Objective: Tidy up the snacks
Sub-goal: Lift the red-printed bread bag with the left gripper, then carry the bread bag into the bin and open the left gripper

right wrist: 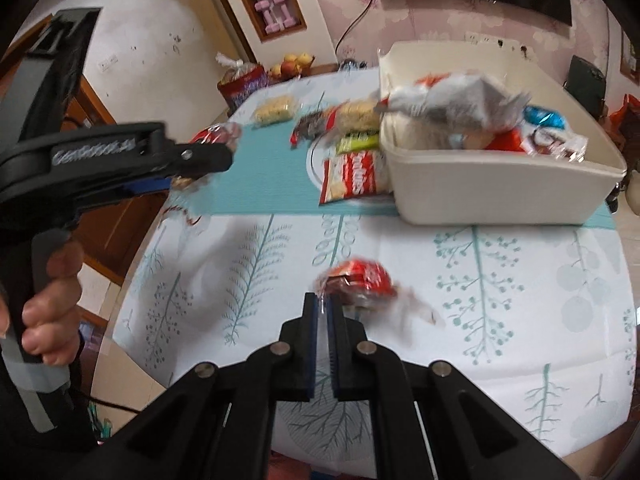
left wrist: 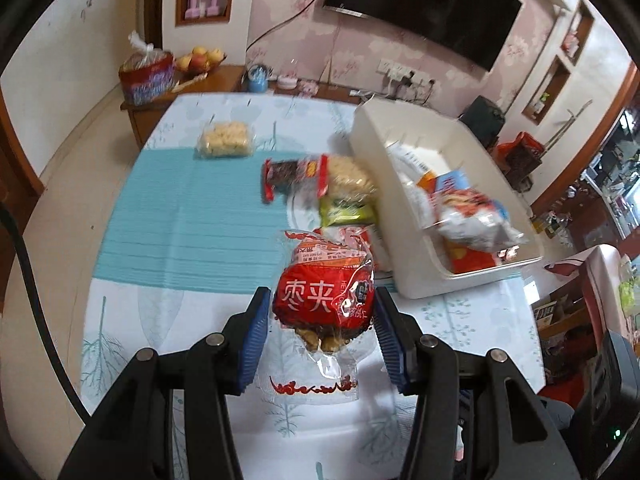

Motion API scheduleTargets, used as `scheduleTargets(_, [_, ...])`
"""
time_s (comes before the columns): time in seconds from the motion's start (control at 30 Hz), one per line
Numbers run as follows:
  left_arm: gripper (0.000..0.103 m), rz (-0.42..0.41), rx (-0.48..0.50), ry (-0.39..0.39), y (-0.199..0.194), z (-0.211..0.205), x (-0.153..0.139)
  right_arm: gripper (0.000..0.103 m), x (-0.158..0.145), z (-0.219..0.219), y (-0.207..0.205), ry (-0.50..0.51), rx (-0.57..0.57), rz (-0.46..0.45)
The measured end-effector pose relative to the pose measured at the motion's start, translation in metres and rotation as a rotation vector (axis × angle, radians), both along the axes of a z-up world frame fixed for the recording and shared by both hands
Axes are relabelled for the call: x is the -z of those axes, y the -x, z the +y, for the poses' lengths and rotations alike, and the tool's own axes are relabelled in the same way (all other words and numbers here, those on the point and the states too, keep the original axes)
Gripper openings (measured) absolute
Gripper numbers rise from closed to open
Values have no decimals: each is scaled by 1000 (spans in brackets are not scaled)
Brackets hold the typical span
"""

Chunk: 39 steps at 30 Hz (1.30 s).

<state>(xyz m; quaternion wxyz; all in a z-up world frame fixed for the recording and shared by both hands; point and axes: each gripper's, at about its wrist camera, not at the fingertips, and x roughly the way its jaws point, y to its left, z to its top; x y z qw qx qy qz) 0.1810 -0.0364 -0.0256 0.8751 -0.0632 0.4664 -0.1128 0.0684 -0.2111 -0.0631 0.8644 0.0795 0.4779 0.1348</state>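
Note:
My left gripper (left wrist: 320,295) is shut on a red date-and-walnut packet (left wrist: 325,300), lifted clear of the table; its clear tail hangs down between the blue pads. The right wrist view shows this gripper (right wrist: 202,162) at the left, in a person's hand (right wrist: 52,308). My right gripper (right wrist: 322,300) is shut, pinching the clear wrapper edge of a small red packet (right wrist: 362,280), which is blurred just past the fingertips above the tablecloth. A white bin (left wrist: 452,280) (right wrist: 500,188) at the right holds several snack bags (right wrist: 460,104).
Loose snacks lie left of the bin: a dark-red pack (left wrist: 292,174), a noodle pack (left wrist: 348,178), a green pack (left wrist: 348,212), a red-white bag (right wrist: 356,176) and a clear pack of yellow pieces (left wrist: 226,140). A sideboard with a fruit bowl (left wrist: 200,60) stands behind the table.

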Motion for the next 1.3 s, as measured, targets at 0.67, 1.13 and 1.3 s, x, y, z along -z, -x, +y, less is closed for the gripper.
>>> scheduleTargets(0.67, [49,-253,114,38,26,-62,-85,4,-91,-66,9,23,80,-265])
scheduleTargets(1.13, [49,-232,293,54,-95,-135,-37,4,-83,-127,-79,13,179,-271])
scheduleTargets(1.3, [49,-84,320,90,-138,-147,0,4,-60,-146,-115,9,206,-212])
